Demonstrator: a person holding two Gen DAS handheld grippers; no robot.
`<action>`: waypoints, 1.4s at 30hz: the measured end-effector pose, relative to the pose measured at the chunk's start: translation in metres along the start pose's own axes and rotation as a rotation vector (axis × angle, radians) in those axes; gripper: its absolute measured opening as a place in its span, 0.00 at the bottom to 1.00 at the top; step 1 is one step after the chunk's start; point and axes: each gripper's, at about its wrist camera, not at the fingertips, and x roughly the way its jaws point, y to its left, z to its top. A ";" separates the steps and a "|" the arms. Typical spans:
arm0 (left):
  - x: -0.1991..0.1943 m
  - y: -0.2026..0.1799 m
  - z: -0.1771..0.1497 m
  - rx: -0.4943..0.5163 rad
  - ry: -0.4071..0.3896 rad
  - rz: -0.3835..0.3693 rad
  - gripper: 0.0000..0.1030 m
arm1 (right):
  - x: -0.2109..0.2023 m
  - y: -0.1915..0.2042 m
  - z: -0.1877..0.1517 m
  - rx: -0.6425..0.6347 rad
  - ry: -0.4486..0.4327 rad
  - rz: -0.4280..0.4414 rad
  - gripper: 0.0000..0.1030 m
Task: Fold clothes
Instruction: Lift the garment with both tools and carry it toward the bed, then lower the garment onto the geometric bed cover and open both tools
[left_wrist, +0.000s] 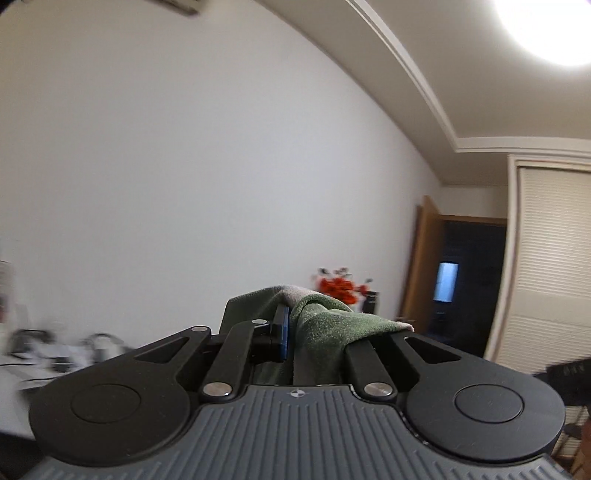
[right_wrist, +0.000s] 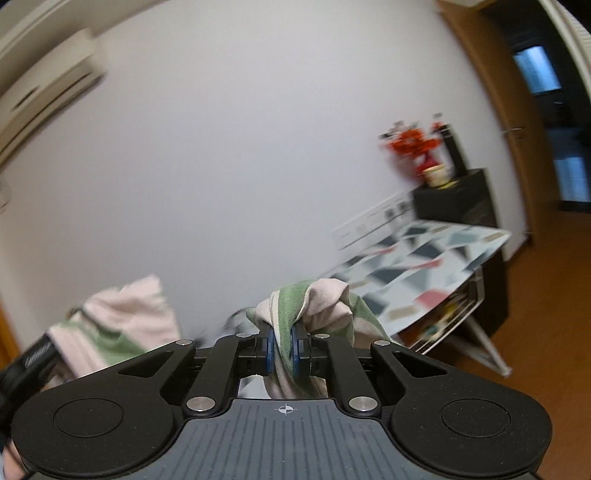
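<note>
two grippers, each clamped on a bunch of one green-and-pink garment, held up in the air before a white wall. left gripper (left_wrist: 295, 332): jaws closed on the garment (left_wrist: 325, 332), whose green side drapes over the right finger. right gripper (right_wrist: 283, 347): jaws closed on a striped edge of the garment (right_wrist: 314, 299) between the blue pads (right_wrist: 270, 350). the right wrist view also shows another part of the cloth, at left, hanging off a black handle. a patterned counter (right_wrist: 436, 266) stands well apart, bare where visible. judged progress: early; the garment is lifted, not yet spread or laid flat, and no fold shows. spreading, folding and setting down remain.
</note>
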 end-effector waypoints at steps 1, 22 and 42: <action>0.022 0.003 0.002 -0.008 -0.001 -0.030 0.08 | 0.012 -0.015 0.016 0.011 -0.022 -0.017 0.08; 0.272 0.142 0.004 -0.069 0.056 0.207 0.08 | 0.466 -0.021 0.353 -0.376 -0.219 0.053 0.08; 0.364 0.225 -0.111 -0.306 0.581 1.078 0.41 | 0.864 -0.109 0.104 -0.482 0.633 0.480 0.61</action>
